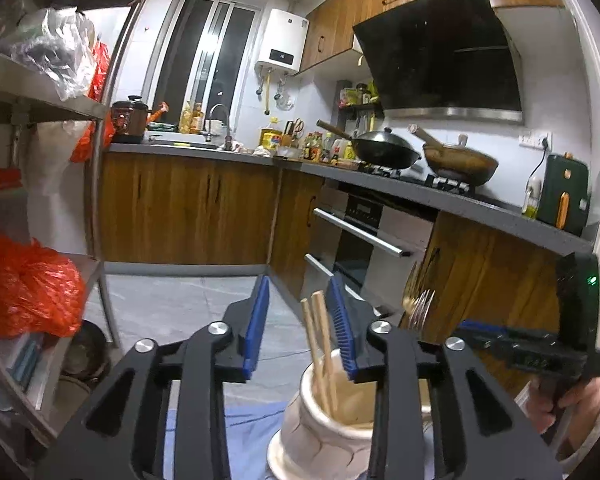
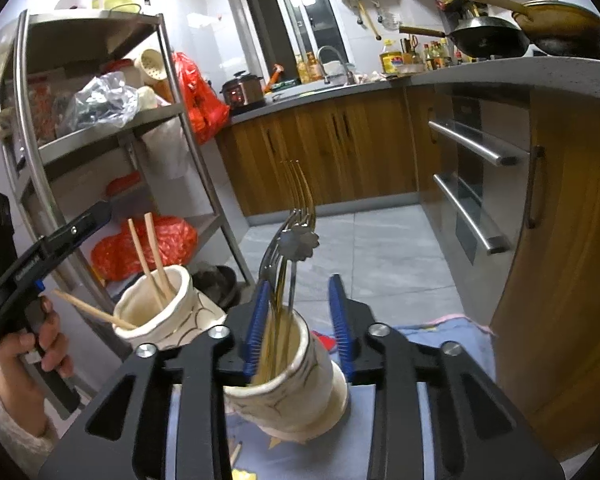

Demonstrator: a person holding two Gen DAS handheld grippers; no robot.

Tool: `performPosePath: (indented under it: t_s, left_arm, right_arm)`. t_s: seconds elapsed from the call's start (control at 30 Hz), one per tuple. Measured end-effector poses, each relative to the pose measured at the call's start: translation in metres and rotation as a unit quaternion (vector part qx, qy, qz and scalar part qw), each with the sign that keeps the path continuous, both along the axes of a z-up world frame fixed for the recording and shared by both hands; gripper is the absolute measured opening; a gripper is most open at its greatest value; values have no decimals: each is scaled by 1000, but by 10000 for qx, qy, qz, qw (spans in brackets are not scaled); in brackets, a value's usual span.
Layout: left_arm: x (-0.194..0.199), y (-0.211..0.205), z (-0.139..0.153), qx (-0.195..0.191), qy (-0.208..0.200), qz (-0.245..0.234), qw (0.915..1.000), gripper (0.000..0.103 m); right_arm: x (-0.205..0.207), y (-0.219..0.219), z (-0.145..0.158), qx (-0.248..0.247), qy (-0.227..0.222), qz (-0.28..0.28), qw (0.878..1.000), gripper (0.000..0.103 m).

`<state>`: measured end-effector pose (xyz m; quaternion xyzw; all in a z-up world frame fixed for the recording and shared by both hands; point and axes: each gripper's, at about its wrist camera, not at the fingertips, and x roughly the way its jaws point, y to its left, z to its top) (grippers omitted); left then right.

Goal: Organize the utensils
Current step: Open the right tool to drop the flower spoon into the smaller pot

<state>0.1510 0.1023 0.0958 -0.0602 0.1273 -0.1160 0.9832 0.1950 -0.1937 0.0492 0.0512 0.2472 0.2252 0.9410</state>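
Two cream ceramic holders stand on a blue cloth. One holder (image 1: 332, 420) holds wooden chopsticks (image 1: 318, 344); it also shows in the right wrist view (image 2: 160, 304) with its chopsticks (image 2: 150, 256). My left gripper (image 1: 300, 328) is open above it, the chopsticks next to its right finger, not gripped. The other holder (image 2: 296, 380) holds several metal forks and spoons (image 2: 292, 236). My right gripper (image 2: 300, 320) is open around that holder's rim and the utensil handles. The forks (image 1: 418, 304) show at the right of the left wrist view.
A steel shelf rack (image 2: 100, 128) with red and clear bags stands left. Wooden cabinets and an oven (image 1: 364, 236) run along the back and right. The counter holds woks (image 1: 384, 148), bottles and a sink. The blue cloth (image 2: 452, 336) covers the work surface.
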Motion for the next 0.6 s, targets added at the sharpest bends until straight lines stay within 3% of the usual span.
performPosePath:
  t_s: [0.1,0.17,0.27,0.47,0.6]
  left_arm:
    - [-11,1,1,132,73,108,9998,43]
    - [-22,3,1,252,129,223,9994,48]
    - [-36,6,0,341,196,346,9986,59]
    - [-73,12,-5,412,341,633,9966,91]
    - [-94,8,-14,485,509,740,9948,97]
  right_arm:
    - [-13,-6,1,-10,-27,-41,10000,54]
    - [-22,-10,1,-55,-68,-96,9999,75]
    - [-41,-15,3,-70,-163,-109,9998,91]
    - [-69,-20,0,-292,-122,-159,9994,97]
    - [-85,-19,-12,-551,22,-132,9984,98]
